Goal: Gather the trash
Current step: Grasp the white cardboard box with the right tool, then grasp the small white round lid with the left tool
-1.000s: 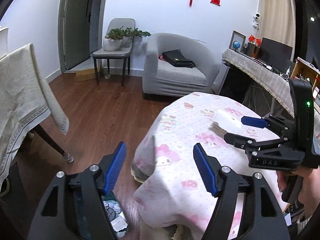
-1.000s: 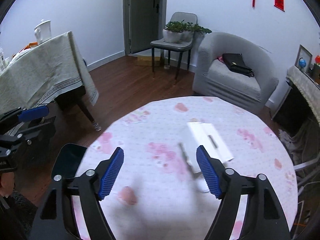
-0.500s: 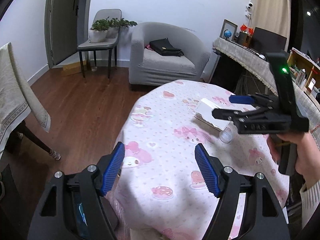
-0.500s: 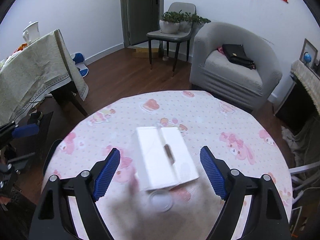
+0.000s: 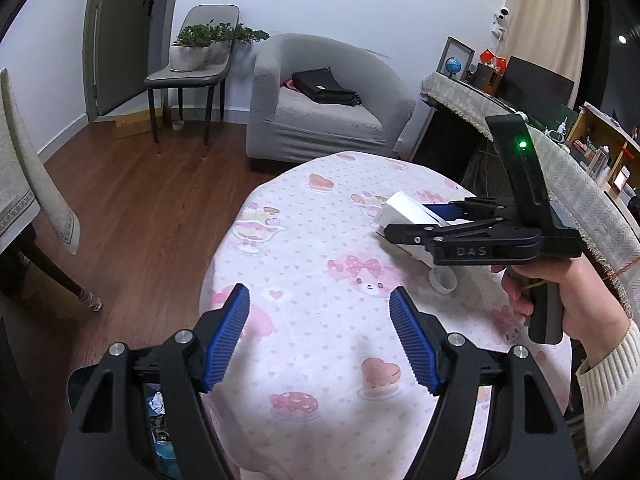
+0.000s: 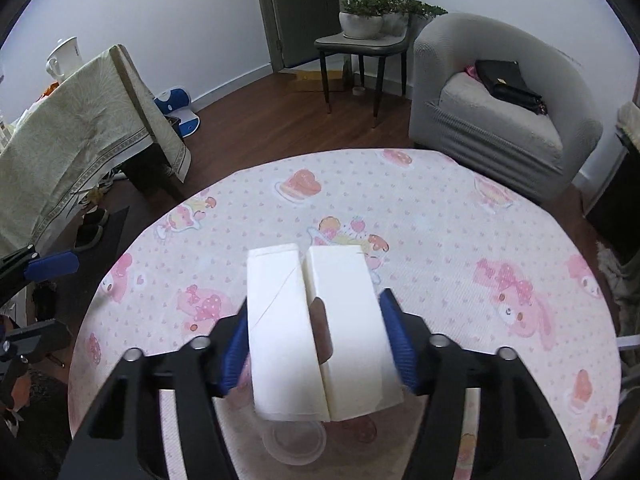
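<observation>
While the counter (image 6: 460, 208) spreads wide under its pink cloth, we find the carton (image 6: 320, 320) lying flat near its middle, a white folded box with a split down its top. Our right gripper (image 6: 316, 336) has just been closing its jaws and now has them against the carton's two long sides, pinching it. We judge it light and probably empty, thin card that will buckle under hard pressure, so a gentle squeeze across the sides, near the middle of its length, looks safest. Our left gripper (image 5: 320, 336) hovers with jaws spread and nothing between them. Smallest is a clear lid (image 6: 294, 440), just beside the carton's near end, likely slippery and thin.
</observation>
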Available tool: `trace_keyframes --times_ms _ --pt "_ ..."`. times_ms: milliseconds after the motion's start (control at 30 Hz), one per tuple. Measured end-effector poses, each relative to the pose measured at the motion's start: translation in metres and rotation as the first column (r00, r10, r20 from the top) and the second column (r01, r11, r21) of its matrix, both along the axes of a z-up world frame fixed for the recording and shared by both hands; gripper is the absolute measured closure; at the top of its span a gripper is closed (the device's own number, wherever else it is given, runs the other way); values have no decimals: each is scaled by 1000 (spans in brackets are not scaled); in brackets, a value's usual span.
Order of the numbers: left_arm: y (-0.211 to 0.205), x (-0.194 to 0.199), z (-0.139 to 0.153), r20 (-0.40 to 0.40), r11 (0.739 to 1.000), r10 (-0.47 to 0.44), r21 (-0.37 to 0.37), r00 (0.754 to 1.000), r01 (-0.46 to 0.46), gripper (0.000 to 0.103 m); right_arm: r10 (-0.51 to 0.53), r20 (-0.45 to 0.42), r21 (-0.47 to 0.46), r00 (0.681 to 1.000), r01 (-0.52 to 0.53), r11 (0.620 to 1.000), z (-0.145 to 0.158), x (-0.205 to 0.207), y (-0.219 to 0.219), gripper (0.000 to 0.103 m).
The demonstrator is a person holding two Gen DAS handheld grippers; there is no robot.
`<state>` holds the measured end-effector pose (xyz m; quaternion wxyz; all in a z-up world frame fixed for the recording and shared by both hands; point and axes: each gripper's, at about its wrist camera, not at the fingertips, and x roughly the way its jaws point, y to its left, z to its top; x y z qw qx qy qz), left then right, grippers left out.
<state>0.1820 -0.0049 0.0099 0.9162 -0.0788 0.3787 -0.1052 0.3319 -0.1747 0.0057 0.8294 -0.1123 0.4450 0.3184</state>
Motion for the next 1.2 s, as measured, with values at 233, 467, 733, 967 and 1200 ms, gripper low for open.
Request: trace_keyframes --times_ms 233,467,733,967,1200 --pt "-13 3 -2 -5 1000 -21 -16 1000 21 28 -41 28 32 999 40 999 6 -5 -10 49" --pt "-34 7 -2 6 998 -55 -11 998 55 28 -117 51 76 992 113 991 23 -15 -37 49" --pt "-60 16 -5 8 996 -94 -2 996 94 28 -269 53 152 962 259 954 32 -45 -82 49" --pt "-87 23 -15 -7 989 -139 51 990 139 31 -341 59 177 938 327 928 32 -66 -110 49" --pt "-115 28 -28 -37 971 -186 145 982 189 40 -342 59 185 938 326 927 30 -73 -124 49"
